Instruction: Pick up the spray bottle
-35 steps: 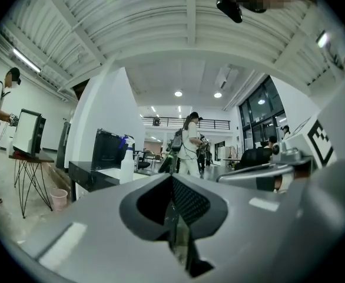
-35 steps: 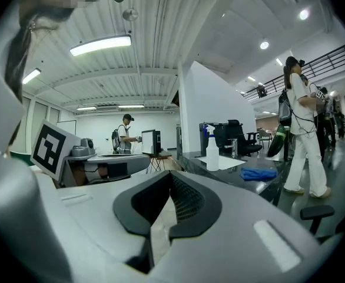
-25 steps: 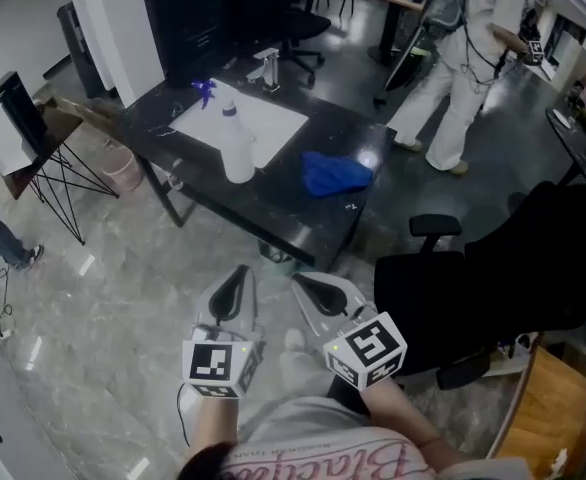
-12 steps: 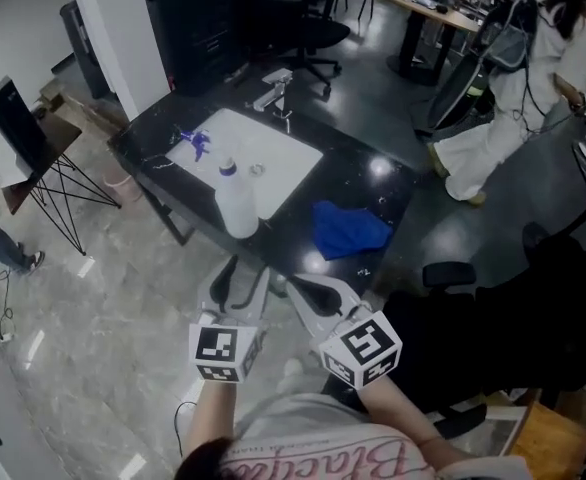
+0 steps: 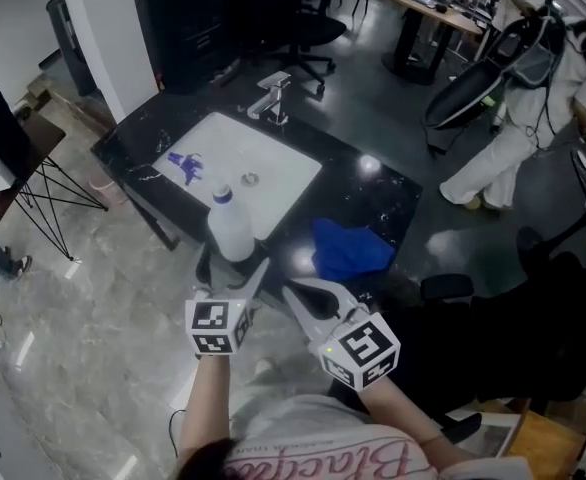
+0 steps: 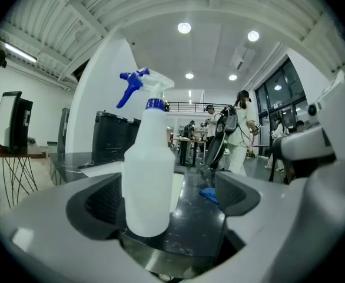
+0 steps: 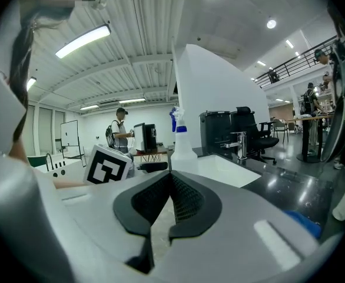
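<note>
A white spray bottle (image 5: 231, 232) with a blue trigger head stands upright near the front edge of the black table (image 5: 381, 200). My left gripper (image 5: 230, 270) is right in front of it, and its jaws have just been opening. In the left gripper view the bottle (image 6: 149, 178) fills the gap between the wide-apart pads (image 6: 99, 205) and stands nearer the left one, with neither pad pressing on it. My right gripper (image 5: 291, 290) hovers shut and empty beside the left one. In the right gripper view the closed pads (image 7: 171, 200) meet, and the bottle (image 7: 182, 146) stands beyond them.
A white mat (image 5: 263, 158) with a blue stain (image 5: 186, 165) and a small cap (image 5: 250, 178) lies behind the bottle. A blue cloth (image 5: 349, 249) lies to its right. A faucet (image 5: 272, 97) stands at the far edge. A black office chair (image 5: 513, 328) is at right, and a person in white (image 5: 518, 118) beyond.
Both grippers moved forward to the table's front edge. The left jaws went from shut to wide open around the bottle. The right gripper stayed shut.
</note>
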A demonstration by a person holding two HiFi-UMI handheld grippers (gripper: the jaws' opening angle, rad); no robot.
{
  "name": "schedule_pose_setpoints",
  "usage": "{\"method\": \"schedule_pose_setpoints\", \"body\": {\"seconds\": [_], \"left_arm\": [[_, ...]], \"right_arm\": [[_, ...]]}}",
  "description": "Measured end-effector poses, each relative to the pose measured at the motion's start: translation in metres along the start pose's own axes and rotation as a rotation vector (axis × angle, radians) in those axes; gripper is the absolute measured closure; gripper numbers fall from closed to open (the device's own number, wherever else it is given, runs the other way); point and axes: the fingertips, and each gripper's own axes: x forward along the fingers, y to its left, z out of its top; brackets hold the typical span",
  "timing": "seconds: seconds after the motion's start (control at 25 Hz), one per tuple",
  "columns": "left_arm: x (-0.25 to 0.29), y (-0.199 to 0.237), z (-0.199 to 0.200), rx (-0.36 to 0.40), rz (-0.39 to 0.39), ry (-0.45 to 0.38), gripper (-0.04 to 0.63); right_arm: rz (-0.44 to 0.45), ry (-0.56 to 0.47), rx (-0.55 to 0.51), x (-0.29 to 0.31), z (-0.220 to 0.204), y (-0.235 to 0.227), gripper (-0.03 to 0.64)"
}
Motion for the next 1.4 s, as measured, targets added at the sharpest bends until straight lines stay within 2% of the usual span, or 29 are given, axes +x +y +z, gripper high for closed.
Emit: {"method": "schedule_pose_setpoints", "body": {"seconds": [0.12,0.56,0.6,0.68,0.84,1.08,1.4], "left_arm": [[0.022,0.012,-0.009,0.011,-0.001,0.022,0.103],[0.080,0.031,-0.039,0.049,-0.010,0.099,0.107],[0.083,0.031,-0.042,0.044,-0.004,0.106,0.110],[0.086,0.033,-0.045,0.047,0.004,0.113,0.169],[0.086,0.033,-0.042,0.052,-0.003,0.099,0.172],[0.071,0.020,-0.006,0.042,-0.012,0.046,0.173],[0.036,0.003,0.073,0.096,-0.022,0.001,0.173]], "right_arm": [[-0.007,0.004,0.002,0.011,-0.002,-0.006,0.615],[-0.052,0.026,0.008,0.035,-0.015,-0.022,0.615],[-0.056,0.028,0.009,0.036,-0.015,-0.022,0.615],[-0.066,0.032,0.016,0.036,-0.015,-0.024,0.615],[-0.084,0.030,0.017,0.033,-0.011,-0.026,0.615],[-0.115,-0.015,0.033,0.028,0.006,-0.029,0.618],[-0.126,-0.111,-0.021,0.018,0.050,-0.025,0.623]]}}
